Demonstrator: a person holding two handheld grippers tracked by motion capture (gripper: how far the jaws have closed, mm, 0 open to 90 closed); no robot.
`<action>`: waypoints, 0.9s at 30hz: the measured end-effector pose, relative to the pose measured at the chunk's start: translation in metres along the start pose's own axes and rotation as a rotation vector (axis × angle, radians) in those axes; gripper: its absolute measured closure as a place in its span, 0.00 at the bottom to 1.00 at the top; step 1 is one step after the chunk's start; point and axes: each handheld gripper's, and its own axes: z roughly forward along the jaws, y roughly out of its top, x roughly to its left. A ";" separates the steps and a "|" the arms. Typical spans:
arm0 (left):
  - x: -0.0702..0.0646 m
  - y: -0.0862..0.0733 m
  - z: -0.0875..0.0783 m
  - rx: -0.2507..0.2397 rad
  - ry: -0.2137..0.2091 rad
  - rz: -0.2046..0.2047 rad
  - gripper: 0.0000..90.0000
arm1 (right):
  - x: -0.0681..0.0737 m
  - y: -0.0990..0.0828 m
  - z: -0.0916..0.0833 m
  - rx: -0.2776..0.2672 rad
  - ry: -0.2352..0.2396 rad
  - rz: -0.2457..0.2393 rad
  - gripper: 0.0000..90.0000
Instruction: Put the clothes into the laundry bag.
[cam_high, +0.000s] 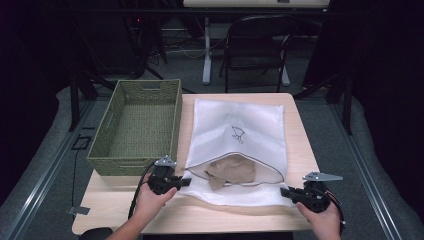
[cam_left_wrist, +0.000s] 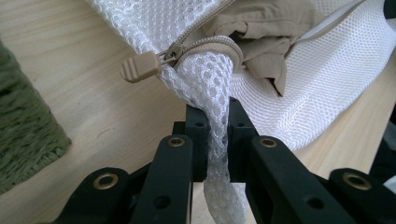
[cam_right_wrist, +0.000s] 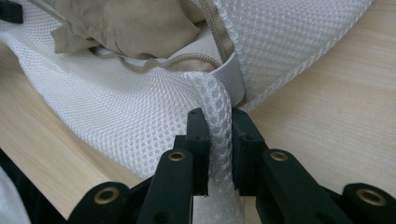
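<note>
A light wooden table (cam_high: 300, 145) holds an empty green woven basket (cam_high: 137, 125) on the left and a white mesh laundry bag (cam_high: 240, 130) beside it, unzipped, with tan clothing (cam_high: 232, 172) inside. The left gripper (cam_high: 185, 182) pinches the bag's near-left corner by the zipper pull (cam_left_wrist: 140, 66). The right gripper (cam_high: 284, 191) is clamped on the near-right corner.

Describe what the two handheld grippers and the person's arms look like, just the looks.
Both the left gripper and the right gripper are black, each with two flat jaws fixed by brass-coloured screws and topped by a grey three-cornered plate. A black cable loops from the left one; thin reddish wires show on the right one. The forearms are bare, with no sleeves in sight.
</note>
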 end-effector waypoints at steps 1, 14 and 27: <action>0.000 0.001 -0.001 -0.001 -0.003 0.005 0.93 | 0.000 0.002 -0.001 -0.001 0.004 -0.003 0.88; -0.001 0.044 -0.025 -0.042 -0.039 0.029 0.93 | -0.008 0.039 -0.016 -0.045 0.048 0.008 0.88; 0.006 0.091 -0.023 -0.055 -0.029 0.037 0.93 | -0.027 0.088 -0.018 -0.101 0.031 0.015 0.89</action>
